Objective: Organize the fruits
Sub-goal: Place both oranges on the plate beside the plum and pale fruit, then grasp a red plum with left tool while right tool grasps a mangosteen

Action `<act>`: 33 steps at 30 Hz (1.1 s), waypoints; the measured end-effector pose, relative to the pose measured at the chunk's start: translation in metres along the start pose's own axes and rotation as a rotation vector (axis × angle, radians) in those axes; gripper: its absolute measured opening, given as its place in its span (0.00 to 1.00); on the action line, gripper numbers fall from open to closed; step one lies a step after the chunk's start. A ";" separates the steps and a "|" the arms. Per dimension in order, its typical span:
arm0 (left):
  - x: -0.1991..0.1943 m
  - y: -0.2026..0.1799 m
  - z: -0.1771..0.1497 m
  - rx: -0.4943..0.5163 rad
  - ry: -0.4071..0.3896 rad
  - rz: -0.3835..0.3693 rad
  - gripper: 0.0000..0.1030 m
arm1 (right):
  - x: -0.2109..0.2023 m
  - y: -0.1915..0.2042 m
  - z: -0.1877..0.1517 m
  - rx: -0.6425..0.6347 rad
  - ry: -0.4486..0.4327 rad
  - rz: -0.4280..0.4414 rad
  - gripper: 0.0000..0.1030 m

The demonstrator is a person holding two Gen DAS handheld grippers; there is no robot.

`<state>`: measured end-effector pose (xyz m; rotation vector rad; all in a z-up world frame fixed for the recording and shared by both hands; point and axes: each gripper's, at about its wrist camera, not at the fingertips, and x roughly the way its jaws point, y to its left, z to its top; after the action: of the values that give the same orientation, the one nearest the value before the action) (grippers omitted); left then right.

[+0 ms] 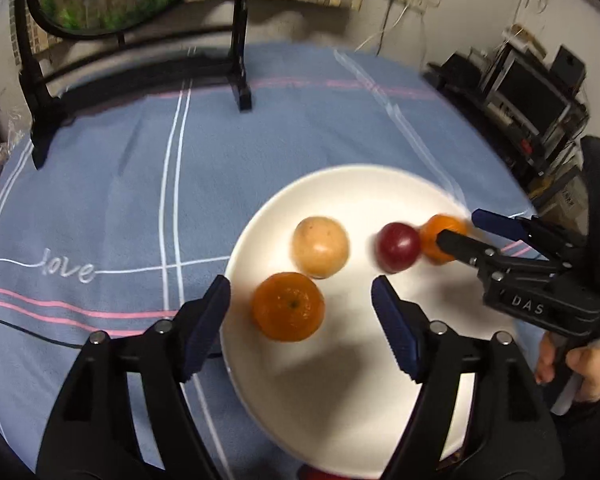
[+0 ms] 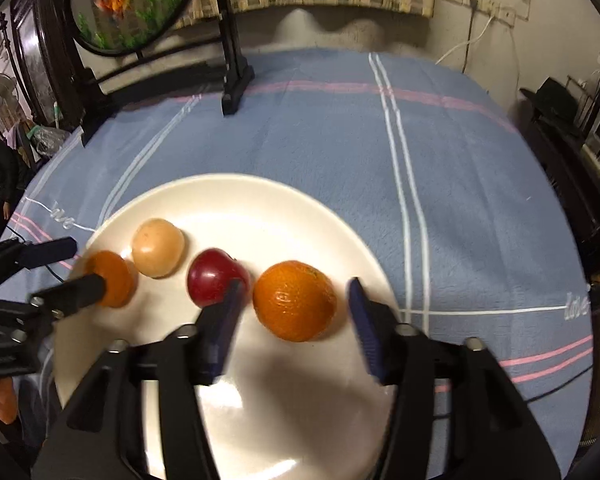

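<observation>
Blue fleecy cloth [image 2: 480, 184], round glossy plate [image 2: 260, 200]

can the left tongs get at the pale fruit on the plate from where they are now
Probably yes. The left tongs are open over the plate, but an orange sits between the fingers, in front of the pale fruit. They would likely need to pass over or around that orange first.

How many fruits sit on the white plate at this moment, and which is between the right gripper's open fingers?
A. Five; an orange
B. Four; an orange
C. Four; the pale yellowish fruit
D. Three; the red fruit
B. The white plate holds two oranges, a red fruit and a pale fruit; the right gripper brackets an orange, fingers open.
</observation>
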<state>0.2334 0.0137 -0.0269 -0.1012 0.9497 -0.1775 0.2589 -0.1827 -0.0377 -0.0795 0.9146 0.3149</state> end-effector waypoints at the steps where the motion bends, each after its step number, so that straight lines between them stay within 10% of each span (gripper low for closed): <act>1: -0.011 0.000 -0.002 -0.007 -0.013 -0.008 0.73 | -0.010 0.000 -0.001 0.000 -0.015 -0.002 0.65; 20: -0.123 -0.034 -0.139 0.052 -0.118 -0.019 0.84 | -0.142 0.053 -0.122 -0.086 -0.038 0.044 0.75; 33: -0.140 -0.024 -0.227 0.034 -0.065 -0.081 0.85 | -0.139 0.045 -0.198 0.016 0.027 0.049 0.75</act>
<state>-0.0342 0.0160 -0.0424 -0.1132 0.8780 -0.2632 0.0147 -0.2119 -0.0464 -0.0462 0.9464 0.3528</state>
